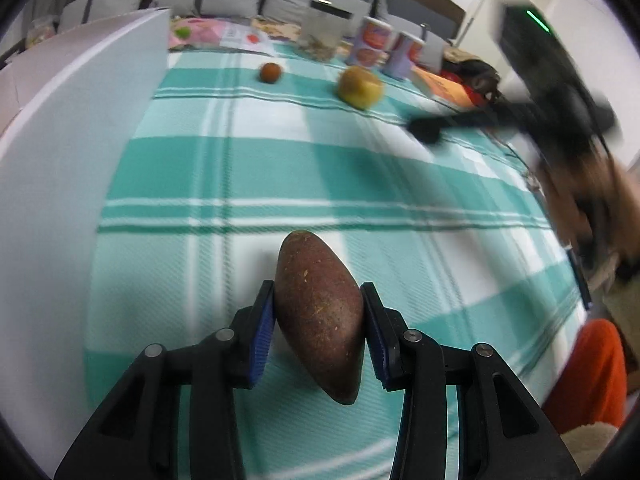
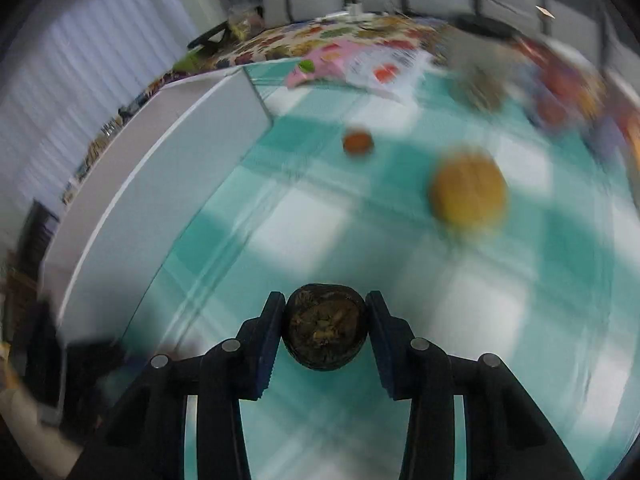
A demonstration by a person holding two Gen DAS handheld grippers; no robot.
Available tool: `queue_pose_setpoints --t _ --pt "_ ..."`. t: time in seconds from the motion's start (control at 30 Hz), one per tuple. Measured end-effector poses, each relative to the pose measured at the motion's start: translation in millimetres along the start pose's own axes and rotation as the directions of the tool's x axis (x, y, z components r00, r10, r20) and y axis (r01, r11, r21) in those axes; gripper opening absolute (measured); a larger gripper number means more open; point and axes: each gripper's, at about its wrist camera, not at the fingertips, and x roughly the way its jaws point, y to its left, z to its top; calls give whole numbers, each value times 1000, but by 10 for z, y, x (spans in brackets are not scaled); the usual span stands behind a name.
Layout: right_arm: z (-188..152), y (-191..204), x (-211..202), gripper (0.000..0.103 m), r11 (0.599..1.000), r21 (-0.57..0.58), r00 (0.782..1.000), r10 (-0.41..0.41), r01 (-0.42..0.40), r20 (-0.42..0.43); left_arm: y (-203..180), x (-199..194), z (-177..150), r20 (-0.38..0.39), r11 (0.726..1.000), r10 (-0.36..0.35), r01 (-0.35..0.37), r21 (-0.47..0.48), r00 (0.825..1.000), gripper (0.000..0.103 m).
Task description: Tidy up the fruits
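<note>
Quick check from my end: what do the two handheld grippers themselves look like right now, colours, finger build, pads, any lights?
Both match: the left gripper and right gripper have matte black angular fingers with round silver pins and ribbed blue pads. From the left wrist view, the right unit's black body, blurred, shows a green light strip.

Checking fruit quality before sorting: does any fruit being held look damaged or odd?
Possibly. The small dark round fruit in the right gripper shows a rough, brownish patchy face, perhaps dried or spoiled. The reddish-brown oval fruit in the left gripper looks intact.
</note>
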Motion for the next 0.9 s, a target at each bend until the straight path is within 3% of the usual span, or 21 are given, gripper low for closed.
queue_pose_setpoints --t 0.17,0.27,0.3,0.33,0.4,0.43,0.67,0.83,0.9 --pt "-1200 -50 -373 41 978 81 978 -199 194 63 -360 113 -174 -51 1000 -22 22 3 998 43" --pt "-1526 -121 -423 42 957 168 963 -254 237 88 -527 149 -240 -37 998 62 -62 22 997 44" --pt "-1606 -151 -448 44 951 206 962 -255 231 98 -558 145 -246 -39 996 85 -84 21 996 50" --pt "-1672 -176 -473 48 943 243 960 -258 226 108 -567 128 -250 -42 996 94 -94 7 995 61" --pt "-1797 -213 -566 85 926 303 956 -268 223 117 -526 45 -277 -29 990 131 -132 -40 991 84" --pt "-1852 -228 -612 89 922 320 956 -267 217 122 -510 5 -297 -20 988 142 -143 -55 990 85" --pt "-2080 -226 -621 93 882 302 923 -384 362 18 -458 -21 -450 -73 975 214 -218 -42 974 86" --pt "-2139 -69 -506 95 893 211 914 -404 398 -15 -503 -2 -494 -91 968 249 -251 -10 964 86" --pt "-2151 -6 -454 103 892 180 908 -418 414 -19 -525 4 -518 -91 964 266 -266 8 960 86"
